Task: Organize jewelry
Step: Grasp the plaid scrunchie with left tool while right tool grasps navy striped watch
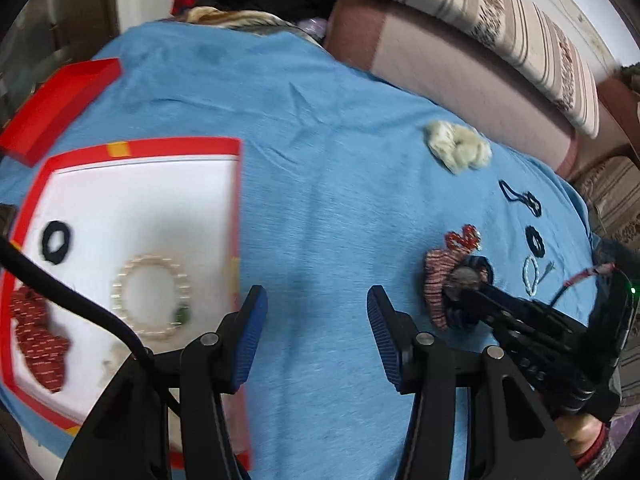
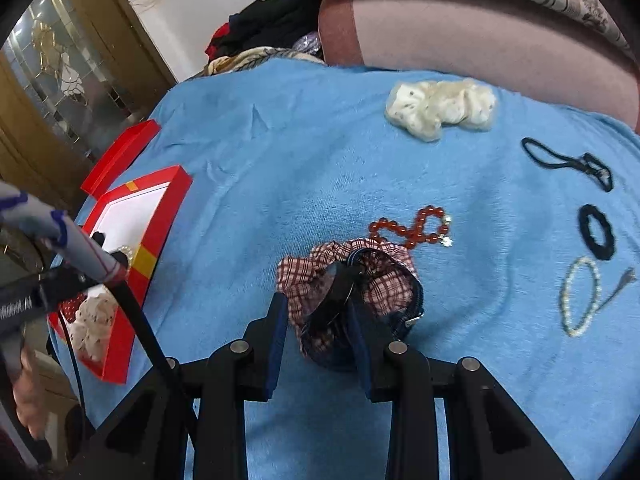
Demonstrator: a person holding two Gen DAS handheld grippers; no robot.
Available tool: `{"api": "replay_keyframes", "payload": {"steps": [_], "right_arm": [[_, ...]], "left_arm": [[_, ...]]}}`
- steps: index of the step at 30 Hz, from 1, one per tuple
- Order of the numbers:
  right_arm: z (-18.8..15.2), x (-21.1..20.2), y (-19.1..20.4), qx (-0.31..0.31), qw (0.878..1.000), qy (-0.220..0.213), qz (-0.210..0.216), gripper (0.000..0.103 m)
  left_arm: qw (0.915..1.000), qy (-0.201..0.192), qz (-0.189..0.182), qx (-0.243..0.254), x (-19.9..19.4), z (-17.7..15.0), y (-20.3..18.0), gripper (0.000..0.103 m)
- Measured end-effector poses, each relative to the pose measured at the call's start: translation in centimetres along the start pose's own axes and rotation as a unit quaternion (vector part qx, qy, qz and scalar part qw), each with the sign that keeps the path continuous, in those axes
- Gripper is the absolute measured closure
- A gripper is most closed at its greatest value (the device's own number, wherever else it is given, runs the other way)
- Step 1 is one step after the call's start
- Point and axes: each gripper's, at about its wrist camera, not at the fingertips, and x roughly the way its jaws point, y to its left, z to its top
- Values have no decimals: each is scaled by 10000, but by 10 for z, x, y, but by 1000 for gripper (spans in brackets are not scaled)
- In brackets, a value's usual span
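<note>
**Right gripper closed on plaid scrunchie; left gripper wide open over the cloth**

A blue cloth (image 2: 320,152) covers the whole work surface, with a pink cushion (image 2: 480,36) along its far edge at 12 to 2 o'clock.

The red box (image 1: 132,146), white-lined, sits at 9 o'clock in the left wrist view. Its red lid (image 1: 56,108) lies just beyond it at 10 o'clock. Inside the box are a black hair tie (image 1: 57,242), a pearl bracelet (image 1: 150,296) and a red patterned scrunchie (image 1: 38,340).

The left gripper (image 1: 316,336) hangs above bare cloth just right of the box, its fingers spread wide and holding nothing.

The right gripper (image 2: 318,344) has its fingers drawn in against a plaid scrunchie (image 2: 384,280) that is bunched with a dark blue zippered piece (image 2: 408,312). The bundle rests on the cloth at the centre of the right wrist view.

Loose on the cloth in that view: a cream scrunchie (image 2: 440,110) at 1 o'clock, a red bead bracelet (image 2: 416,226) touching the plaid scrunchie's far edge, a thin black elastic (image 2: 568,162) at 2 o'clock, a thick black hair tie (image 2: 596,238) at 3 o'clock, and a small pearl bracelet (image 2: 580,296) just below it with a small grey tassel (image 2: 624,282) beside it.
</note>
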Motion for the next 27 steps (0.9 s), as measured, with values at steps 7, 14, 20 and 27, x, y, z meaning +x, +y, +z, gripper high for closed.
{"api": "replay_keyframes", "payload": {"steps": [7, 14, 20, 27], "right_arm": [[-9, -45, -30, 276, 9990, -316, -137, 90], [-41, -101, -79, 274, 9946, -508, -867, 90], [-60, -106, -110, 764, 9949, -439, -495, 65], [-51, -77, -76, 342, 9985, -402, -173, 45]], "left_arm": [[9978, 359, -528, 180, 43, -4, -37, 53], [9922, 573, -980, 514, 76, -12, -79, 52], [9904, 630, -1164, 412, 93, -8, -93, 51], [9889, 782, -1157, 517, 99, -8, -102, 80]]}}
